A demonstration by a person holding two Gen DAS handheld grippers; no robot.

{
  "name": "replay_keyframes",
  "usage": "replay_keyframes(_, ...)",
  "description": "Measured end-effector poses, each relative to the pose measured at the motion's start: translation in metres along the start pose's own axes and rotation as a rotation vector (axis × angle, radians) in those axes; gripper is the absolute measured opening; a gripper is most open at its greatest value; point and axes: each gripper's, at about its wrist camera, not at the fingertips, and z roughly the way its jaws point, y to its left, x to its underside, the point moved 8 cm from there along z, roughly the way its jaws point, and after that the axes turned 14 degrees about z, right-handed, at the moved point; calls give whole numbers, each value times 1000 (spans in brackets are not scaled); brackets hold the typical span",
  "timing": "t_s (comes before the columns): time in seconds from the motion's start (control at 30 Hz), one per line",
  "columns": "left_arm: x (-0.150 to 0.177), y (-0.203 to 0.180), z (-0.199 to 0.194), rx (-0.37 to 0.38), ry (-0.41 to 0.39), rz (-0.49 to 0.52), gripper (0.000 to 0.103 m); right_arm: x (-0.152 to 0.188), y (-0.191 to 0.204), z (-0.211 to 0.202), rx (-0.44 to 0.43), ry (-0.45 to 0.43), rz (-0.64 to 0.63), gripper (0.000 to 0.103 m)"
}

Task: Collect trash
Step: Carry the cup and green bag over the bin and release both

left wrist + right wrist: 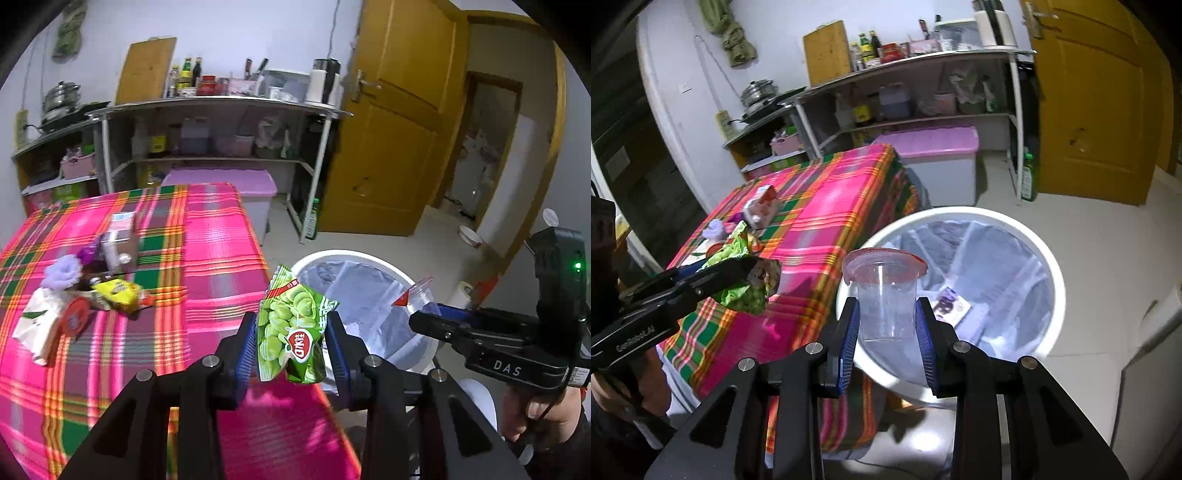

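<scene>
The landmark is the white bin (1057, 280), which stands on the floor at the near right corner of the table (218, 236). The table carries a pink plaid cloth.

Far left of the bin, on the table, lies a cluster of remaining trash: a white paper pack (35, 325) with a red round lid (75, 315) against it, a purple frilly item (62, 272), a yellow snack bag (118, 295), and a small carton (120, 242) behind them. All of these sit well apart from the bin.

Nearer the bin, the left gripper (293, 341) holds a green snack bag (293, 325) upright. Its fingers pinch the bag from both sides. The bag hangs over the table edge, just beside the bin rim.

The right gripper (888, 321) clamps a clear plastic cup (886, 302) between its blue pads (849, 332). The cup stands upright with a red-rimmed lid (884, 260) on top. It is positioned above the near left rim of the bin.

Inside the bin, a pale plastic liner (997, 258) covers the walls. A small printed wrapper (951, 304) lies at the bottom.

Behind the bin stands a metal shelf (221, 103) loaded with bottles and containers. Right of the shelf is a yellow wooden door (399, 129).
</scene>
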Motion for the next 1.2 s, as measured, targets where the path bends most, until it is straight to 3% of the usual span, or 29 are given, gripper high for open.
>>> replay_keyframes(0.37,-13,-35,46,83,44,54,37,2,-45,17,50,45,68,32)
replay_keyframes(0.9,-6,-66,106,177,154,92,38,8,-69,38,88,99,97,33)
replay_keyframes(0.93,-5,-66,108,177,159,92,38,8,-69,38,89,98,98,34)
replay_keyframes(1.0,-2,-66,112,181,172,89,38,7,-69,38,90,93,99,47)
replay_keyframes(1.2,-1,-64,111,185,169,77,44,5,-68,31,84,75,107,49)
